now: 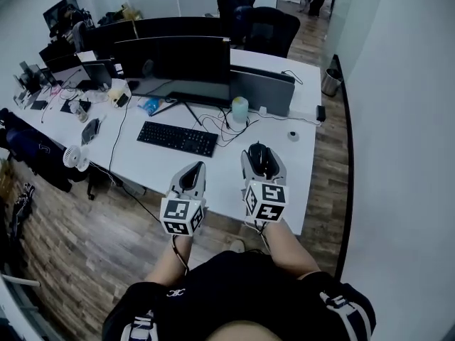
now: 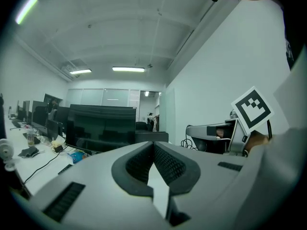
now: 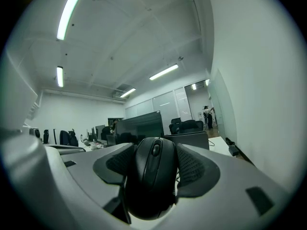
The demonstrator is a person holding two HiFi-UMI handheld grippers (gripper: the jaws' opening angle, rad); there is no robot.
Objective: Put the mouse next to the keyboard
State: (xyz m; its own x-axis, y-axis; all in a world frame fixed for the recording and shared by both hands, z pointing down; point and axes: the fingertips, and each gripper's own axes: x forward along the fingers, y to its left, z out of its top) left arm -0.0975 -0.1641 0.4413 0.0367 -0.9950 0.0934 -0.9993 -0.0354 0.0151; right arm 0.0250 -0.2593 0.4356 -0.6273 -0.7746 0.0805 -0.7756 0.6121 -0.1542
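Note:
A black mouse point(image 3: 153, 176) sits clamped between the pads of my right gripper point(image 3: 154, 164), held level above the white desk point(image 1: 234, 183); in the head view the mouse point(image 1: 260, 158) shows dark between that gripper's jaws point(image 1: 262, 160). The black keyboard point(image 1: 177, 138) lies on the desk to the left and farther back, in front of a wide monitor point(image 1: 174, 61). My left gripper point(image 1: 192, 177) hovers over the desk's near edge beside the right one; its jaws are shut with nothing between them point(image 2: 154, 163).
A pale round speaker point(image 1: 239, 110), loose cables and a grey laptop point(image 1: 261, 91) stand behind the right gripper. A small round object point(image 1: 293, 136) lies near the desk's right end. More monitors, clutter and office chairs fill the far left and back.

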